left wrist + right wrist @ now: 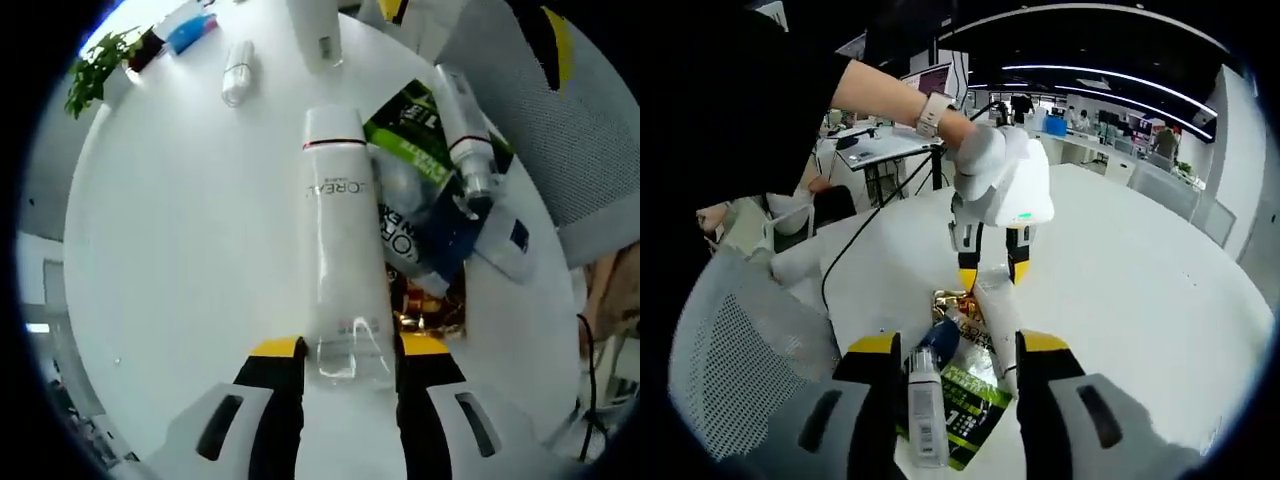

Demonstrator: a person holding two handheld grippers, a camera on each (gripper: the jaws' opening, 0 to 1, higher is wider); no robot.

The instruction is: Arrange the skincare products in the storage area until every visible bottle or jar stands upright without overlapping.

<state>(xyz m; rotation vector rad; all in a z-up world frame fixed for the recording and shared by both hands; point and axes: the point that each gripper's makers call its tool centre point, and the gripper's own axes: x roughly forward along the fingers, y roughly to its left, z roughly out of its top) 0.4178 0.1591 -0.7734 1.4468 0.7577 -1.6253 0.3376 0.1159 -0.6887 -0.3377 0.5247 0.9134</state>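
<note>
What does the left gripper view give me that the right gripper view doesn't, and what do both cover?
Left gripper view: the L'Oreal tube's label, a small white bottle lying apart, a potted plant at the table edge.

Right gripper view: the person's hand on the left tongs, the mesh chair, the office behind.

Both: the tube clamped in the left tongs, the green sachet, the spray bottle between the right tongs, the white table.

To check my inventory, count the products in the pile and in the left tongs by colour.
White: 3, namely held tube, spray bottle, small tube
Dark blue tube: 1
Green sachet: 1
Gold packet: 1
Total: 6
</note>
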